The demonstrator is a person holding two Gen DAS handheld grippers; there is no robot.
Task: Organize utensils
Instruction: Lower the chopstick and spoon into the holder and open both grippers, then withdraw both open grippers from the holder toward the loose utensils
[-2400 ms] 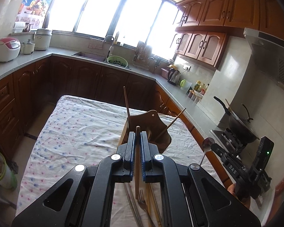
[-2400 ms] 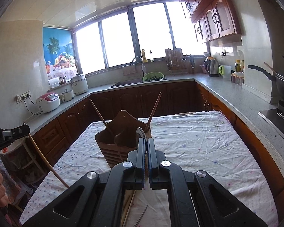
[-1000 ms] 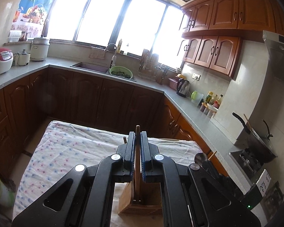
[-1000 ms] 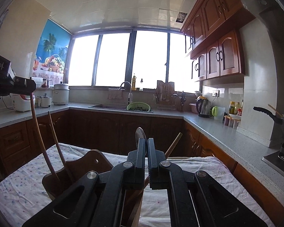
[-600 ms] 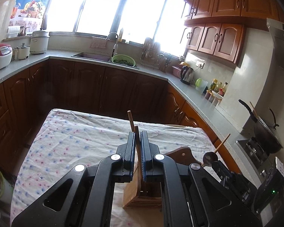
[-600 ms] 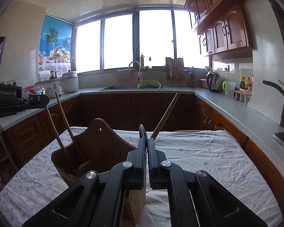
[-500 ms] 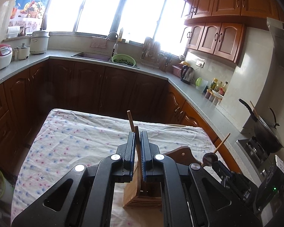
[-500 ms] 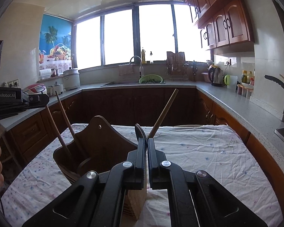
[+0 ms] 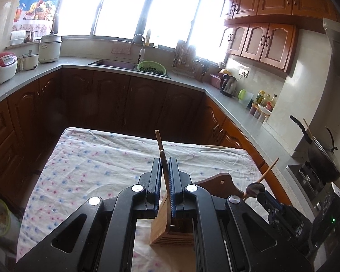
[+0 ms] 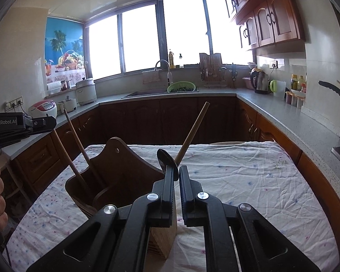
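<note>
A wooden utensil holder [image 10: 115, 181] stands on the cloth-covered table [image 10: 249, 181], with wooden sticks leaning out of it. It also shows in the left wrist view [image 9: 170, 231]. My left gripper [image 9: 163, 170] is directly above the holder with a wooden stick [image 9: 164, 174] between its slightly parted pads. My right gripper [image 10: 176, 172] is over the holder's near corner; a metal spoon [image 10: 167, 159] stands between its pads, which have a small gap. The right gripper and its spoon [image 9: 253, 189] also appear at the right of the left wrist view.
Dark wood cabinets and a grey counter [image 9: 238, 106] ring the table. A sink [image 10: 147, 94], green colander [image 10: 181, 88], kettle [image 10: 259, 82] and rice cookers [image 10: 43, 108] sit on the counter. A wok [image 9: 321, 158] sits on the stove at right.
Both grippers came down over the holder from the raised position. The left pads have parted slightly around the stick, and the right pads show a small gap beside the spoon.
</note>
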